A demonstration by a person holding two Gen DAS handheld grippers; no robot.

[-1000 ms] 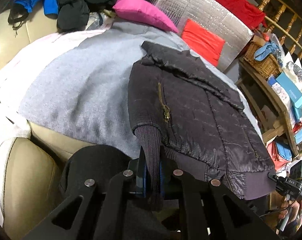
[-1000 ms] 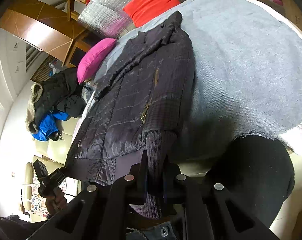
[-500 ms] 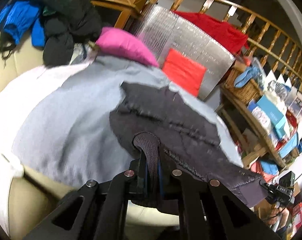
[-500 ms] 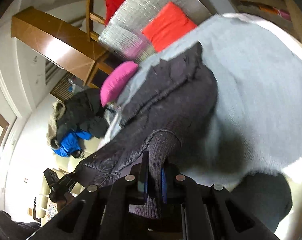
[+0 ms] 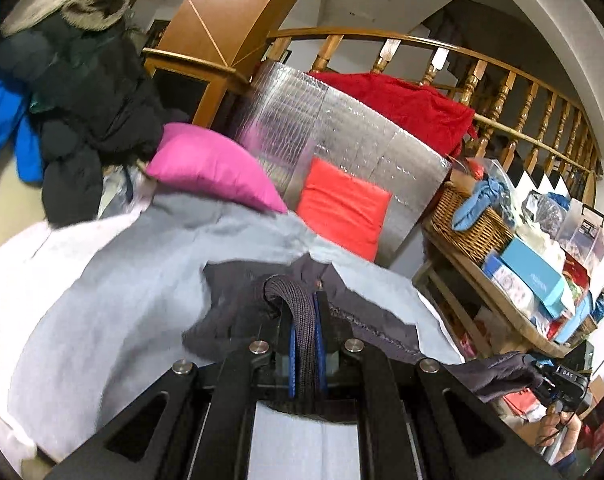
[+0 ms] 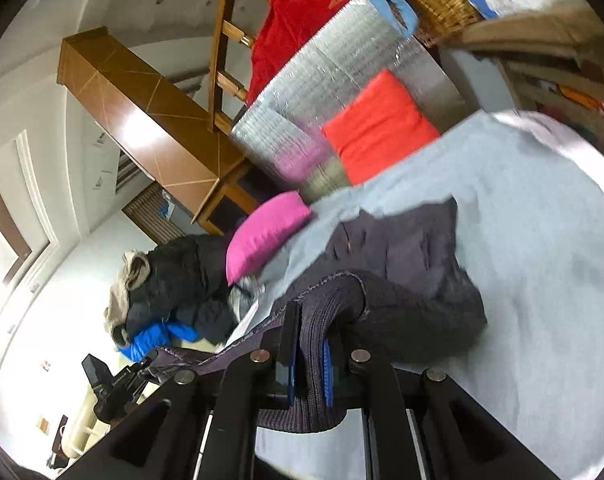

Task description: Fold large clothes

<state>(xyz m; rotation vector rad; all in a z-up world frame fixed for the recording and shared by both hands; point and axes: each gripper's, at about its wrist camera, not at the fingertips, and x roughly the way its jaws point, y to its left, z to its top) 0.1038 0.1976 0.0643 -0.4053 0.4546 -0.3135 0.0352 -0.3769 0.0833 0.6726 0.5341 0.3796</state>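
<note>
You hold a charcoal quilted jacket by its dark ribbed knit cuffs, clamped between blue pads in black gripper frames. Under it lies a pale grey-blue blanket over a white sheet. Behind sit a magenta pillow, an orange-red cushion, a silver quilted foil panel and a red cloth. The heap at the far side looks black, with bright blue and what may be tan fur trim.
</note>
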